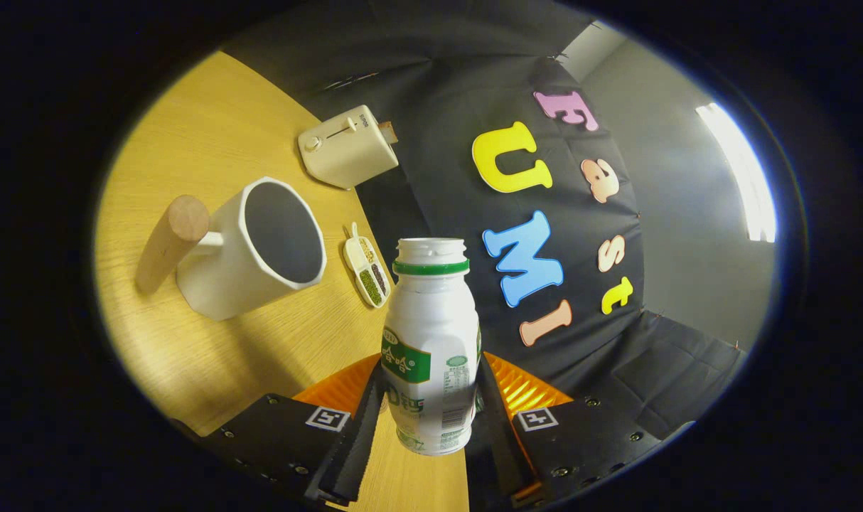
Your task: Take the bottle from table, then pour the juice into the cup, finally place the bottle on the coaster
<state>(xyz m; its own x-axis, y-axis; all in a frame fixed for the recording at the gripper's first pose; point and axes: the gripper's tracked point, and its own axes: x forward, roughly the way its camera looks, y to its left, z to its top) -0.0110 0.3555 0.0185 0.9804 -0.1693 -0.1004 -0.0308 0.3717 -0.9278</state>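
Observation:
A white plastic bottle (431, 341) with a green label and a green neck ring, its cap off, sits between my fingers. My gripper (428, 419) is shut on the bottle's lower body and holds it lifted above the wooden table (211, 135). The whole view is rolled, so the bottle leans relative to the table. Beyond and to the left of the bottle stands a white faceted cup (261, 249) with a round wooden handle (172, 238); its dark inside faces me.
A cream toaster (347, 146) stands further back on the table near the booth wall. A small white divided dish (367, 269) with beans and grains lies between the cup and the bottle's neck. The table's edge runs along the black cloth.

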